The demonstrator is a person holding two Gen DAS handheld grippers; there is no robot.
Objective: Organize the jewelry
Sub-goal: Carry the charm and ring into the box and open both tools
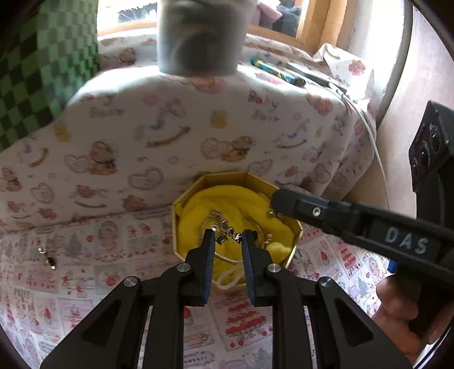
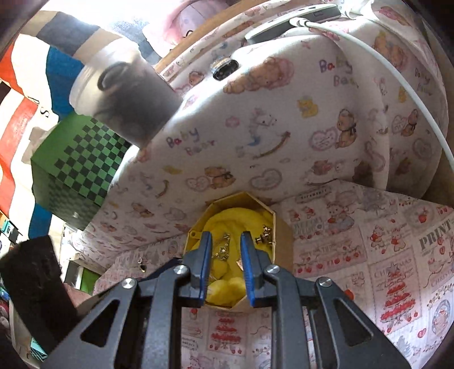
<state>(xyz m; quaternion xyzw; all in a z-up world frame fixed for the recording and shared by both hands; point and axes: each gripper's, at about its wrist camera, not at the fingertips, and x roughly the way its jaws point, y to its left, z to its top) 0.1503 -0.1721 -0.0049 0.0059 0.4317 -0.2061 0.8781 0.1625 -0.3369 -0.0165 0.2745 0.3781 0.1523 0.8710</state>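
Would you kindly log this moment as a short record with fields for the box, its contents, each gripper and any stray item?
box: gold box, open, on patterned cloth
contents: yellow fabric with tangled jewelry on top
left gripper: over the box, jaws slightly apart around the jewelry; grip unclear
right gripper: over the box, narrow gap, nothing visibly clamped
stray item: small earring on the cloth, left of the box

A teddy-bear print cushion [image 1: 198,136] rises behind a worktop [image 1: 85,272] covered in Christmas-print cloth. A green checkered box [image 2: 76,170] stands at the left, and bright daylight floods from a wood-framed window [image 1: 127,17] behind.
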